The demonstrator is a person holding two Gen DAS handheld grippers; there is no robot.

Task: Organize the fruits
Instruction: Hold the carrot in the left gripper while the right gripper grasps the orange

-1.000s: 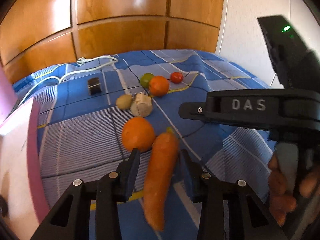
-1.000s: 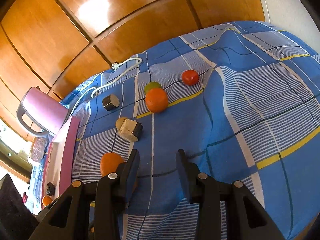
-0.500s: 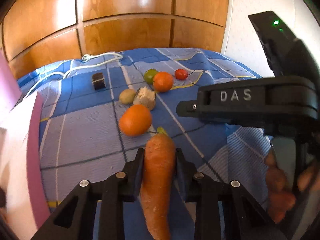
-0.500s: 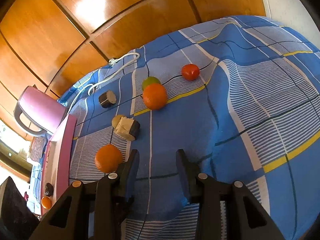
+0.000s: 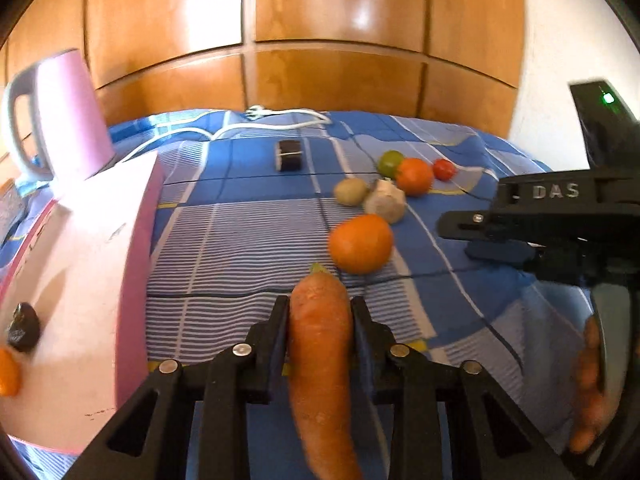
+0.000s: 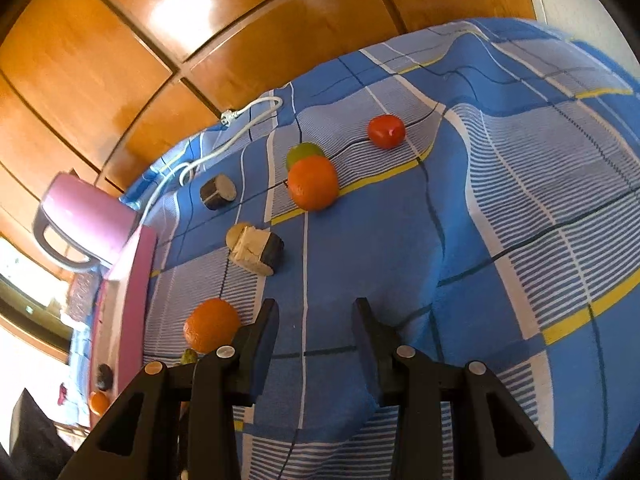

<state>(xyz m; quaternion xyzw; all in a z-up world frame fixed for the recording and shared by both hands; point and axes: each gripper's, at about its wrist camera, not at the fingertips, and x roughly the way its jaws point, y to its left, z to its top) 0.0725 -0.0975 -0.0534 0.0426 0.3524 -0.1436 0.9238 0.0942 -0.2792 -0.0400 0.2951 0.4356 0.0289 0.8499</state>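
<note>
My left gripper [image 5: 320, 312] is shut on a long orange carrot [image 5: 322, 360] and holds it above the blue checked bedspread. A pink box [image 5: 92, 272] stands to its left, with a dark fruit [image 5: 23, 326] and an orange fruit [image 5: 6, 372] inside. On the bedspread lie a near orange [image 5: 360, 243], a far orange [image 5: 414, 176], a green fruit [image 5: 390, 162], a red tomato [image 5: 444, 169] and a kiwi [image 5: 350, 191]. My right gripper [image 6: 316, 316] is open and empty above the bedspread, right of the near orange [image 6: 212, 324].
A pink kettle [image 5: 60, 120] stands behind the box. A white power cable [image 5: 280, 118] runs along the back. A dark log piece [image 5: 289, 155] and a pale wood chunk [image 5: 386, 202] lie among the fruit. Wooden wardrobe doors [image 5: 320, 40] rise behind the bed.
My left gripper closed on the carrot, lifted it and swung left, bringing the pink box and kettle into view. My right gripper drew back a little and stayed open.
</note>
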